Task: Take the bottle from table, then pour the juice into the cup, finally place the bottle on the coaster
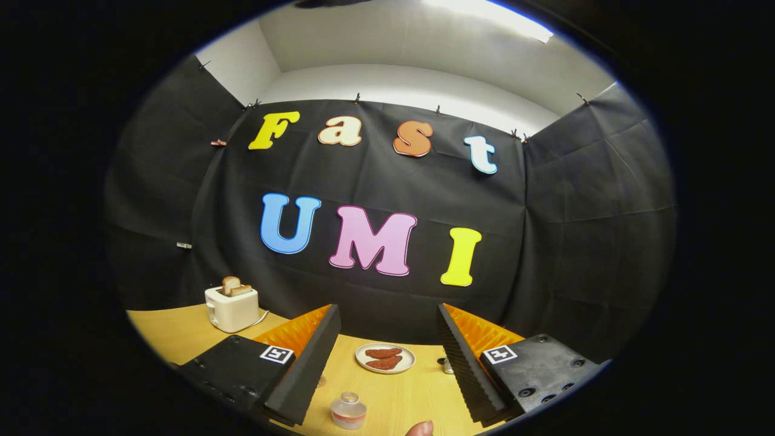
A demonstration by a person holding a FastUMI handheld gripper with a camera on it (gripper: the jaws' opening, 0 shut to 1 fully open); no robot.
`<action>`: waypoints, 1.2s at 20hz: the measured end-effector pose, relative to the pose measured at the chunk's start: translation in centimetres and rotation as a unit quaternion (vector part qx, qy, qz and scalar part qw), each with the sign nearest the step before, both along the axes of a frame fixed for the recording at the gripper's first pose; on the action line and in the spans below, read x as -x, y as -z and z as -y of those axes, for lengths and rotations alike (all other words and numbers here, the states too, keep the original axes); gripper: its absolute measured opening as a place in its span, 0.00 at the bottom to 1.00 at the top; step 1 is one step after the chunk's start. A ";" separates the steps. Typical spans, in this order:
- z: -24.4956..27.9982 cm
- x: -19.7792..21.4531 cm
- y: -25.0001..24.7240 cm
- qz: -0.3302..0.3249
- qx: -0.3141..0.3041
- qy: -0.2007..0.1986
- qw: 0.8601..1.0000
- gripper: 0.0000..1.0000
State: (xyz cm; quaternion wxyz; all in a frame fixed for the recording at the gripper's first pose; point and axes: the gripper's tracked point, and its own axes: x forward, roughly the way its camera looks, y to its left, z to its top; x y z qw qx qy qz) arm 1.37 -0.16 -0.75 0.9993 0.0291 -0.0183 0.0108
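A small clear bottle (348, 410) with a narrow neck and a pale reddish band stands upright on the wooden table (399, 393). It is low between my two fingers, nearer the left one. My gripper (387, 310) is open and held above the table, with nothing between the ridged black pads (306, 363). A small round patterned edge (321, 381) peeks out beside the left finger; I cannot tell whether it is the coaster. A small silvery object (447, 365) is half hidden behind the right finger.
A white plate (385, 358) with two reddish-brown pieces of food sits ahead between the fingers. Beyond the left finger, a white toaster (231, 309) holds bread slices. A fingertip (419, 429) shows near the bottle. Black cloth walls close the table's far side.
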 end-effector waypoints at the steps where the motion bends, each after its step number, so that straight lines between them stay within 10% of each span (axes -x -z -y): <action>1: -0.2 0.1 -0.1 0.013 -0.008 -0.005 1.000 0.97; 24: -6.1 0.9 25.6 -0.083 -0.041 -0.019 0.996 0.97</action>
